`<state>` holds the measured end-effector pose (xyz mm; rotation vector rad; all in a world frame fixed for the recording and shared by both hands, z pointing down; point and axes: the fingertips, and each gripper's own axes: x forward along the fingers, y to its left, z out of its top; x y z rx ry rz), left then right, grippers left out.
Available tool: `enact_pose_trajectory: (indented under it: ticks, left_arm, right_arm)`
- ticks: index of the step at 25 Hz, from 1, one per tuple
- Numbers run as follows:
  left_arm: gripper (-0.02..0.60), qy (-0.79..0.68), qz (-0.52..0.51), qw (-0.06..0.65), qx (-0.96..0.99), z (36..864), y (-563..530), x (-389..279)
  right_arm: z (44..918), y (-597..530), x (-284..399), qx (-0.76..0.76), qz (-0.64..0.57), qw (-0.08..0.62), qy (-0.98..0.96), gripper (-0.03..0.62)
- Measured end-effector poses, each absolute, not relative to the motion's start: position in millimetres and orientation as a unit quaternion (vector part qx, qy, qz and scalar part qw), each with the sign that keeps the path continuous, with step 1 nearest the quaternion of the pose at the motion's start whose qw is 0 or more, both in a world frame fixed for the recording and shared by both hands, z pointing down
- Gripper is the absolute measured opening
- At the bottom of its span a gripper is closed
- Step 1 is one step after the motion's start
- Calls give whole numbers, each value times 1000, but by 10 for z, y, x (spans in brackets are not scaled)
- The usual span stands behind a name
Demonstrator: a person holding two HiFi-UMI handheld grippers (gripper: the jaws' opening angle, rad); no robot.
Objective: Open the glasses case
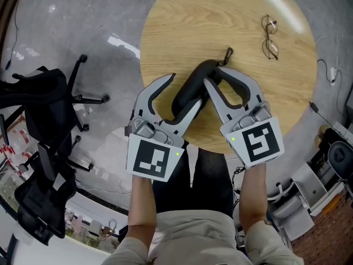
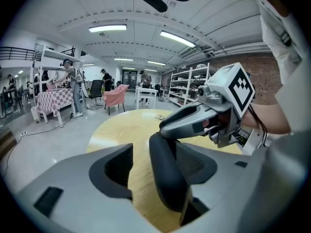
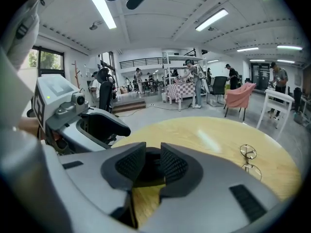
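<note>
Round wooden table point(image 1: 165, 32): at its near edge the left gripper point(image 1: 187, 90) stands spread around the black glasses case point(image 1: 198, 73), while the right gripper point(image 1: 215, 75) pinches its far end. A one-sided squeeze could skid it off that edge.

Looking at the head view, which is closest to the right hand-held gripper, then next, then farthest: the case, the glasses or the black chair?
1. Case, between the jaws of the right hand-held gripper.
2. Glasses, on the table's far right.
3. Chair, far left, off the table.
</note>
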<state>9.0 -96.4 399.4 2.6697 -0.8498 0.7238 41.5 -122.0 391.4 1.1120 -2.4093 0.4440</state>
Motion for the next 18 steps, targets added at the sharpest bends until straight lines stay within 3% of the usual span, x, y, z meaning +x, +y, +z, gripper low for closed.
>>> enact_pose_trajectory:
  ticks: [8, 14, 18]
  left_arm:
    - [278, -297, 260, 133, 909, 4143, -932, 141]
    - [155, -287, 270, 130, 910, 4169, -930, 186]
    - [147, -289, 259, 141, 911, 4172, -966, 182]
  right_arm:
    - [3924, -1164, 383, 392, 149, 231, -878, 81]
    - [3962, -1122, 392, 380, 126, 264, -878, 53]
    - [3998, -1105, 411, 376, 120, 285, -873, 30]
